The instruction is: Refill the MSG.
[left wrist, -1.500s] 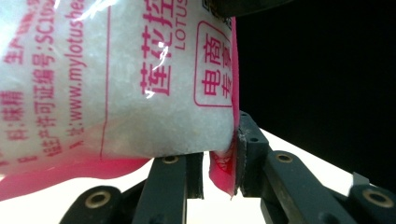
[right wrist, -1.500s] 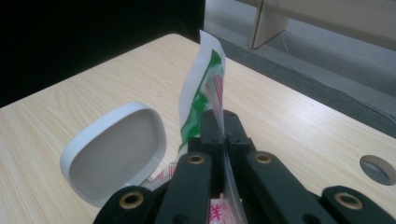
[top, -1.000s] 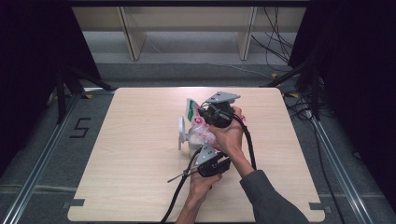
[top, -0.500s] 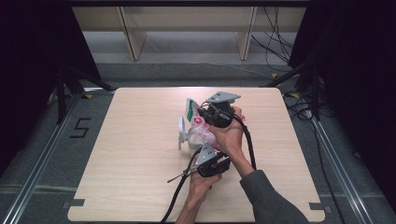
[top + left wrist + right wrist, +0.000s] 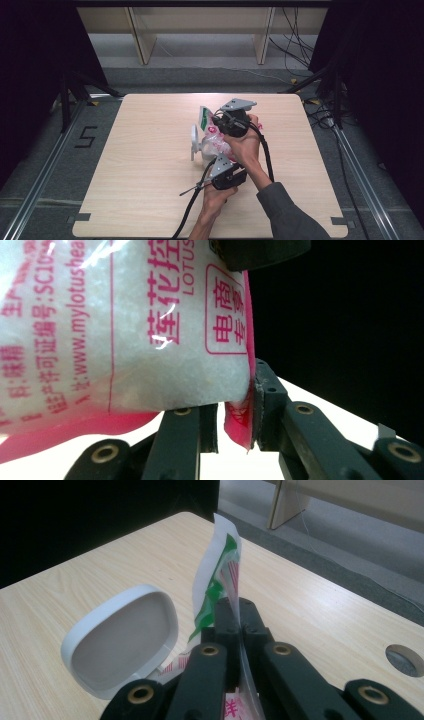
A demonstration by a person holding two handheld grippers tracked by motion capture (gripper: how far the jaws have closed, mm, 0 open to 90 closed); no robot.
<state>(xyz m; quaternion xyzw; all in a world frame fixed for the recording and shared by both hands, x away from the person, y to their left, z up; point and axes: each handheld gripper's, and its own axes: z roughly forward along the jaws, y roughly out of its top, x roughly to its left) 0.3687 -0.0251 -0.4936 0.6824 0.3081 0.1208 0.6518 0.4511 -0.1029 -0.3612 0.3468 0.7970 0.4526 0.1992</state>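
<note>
Gripping a plastic bag (image 5: 216, 141) of white grains from two ends, the person holds it just above the middle of the wooden table (image 5: 150, 200). The right gripper (image 5: 220, 122), farther from the person in the high view, has its jaws pressed fully together on the bag's flat top strip (image 5: 220, 580) — a white and green edge that stands up above the jaw tips in the right gripper view. The left gripper (image 5: 220, 162), nearer the person, pinches the bag's pink bottom seam (image 5: 239, 422); in the left gripper view the seam sits clamped between the two black pads while the bulging body of the bag (image 5: 125, 325), printed with pink lettering, hangs above them. A white lid (image 5: 122, 640) — oval, hollow side showing — tilts up just beside the bag on its left in the high view (image 5: 194, 142); whether it touches the bag cannot be told. Black cables (image 5: 192, 200) trail from both grippers back toward the person's forearms.
</note>
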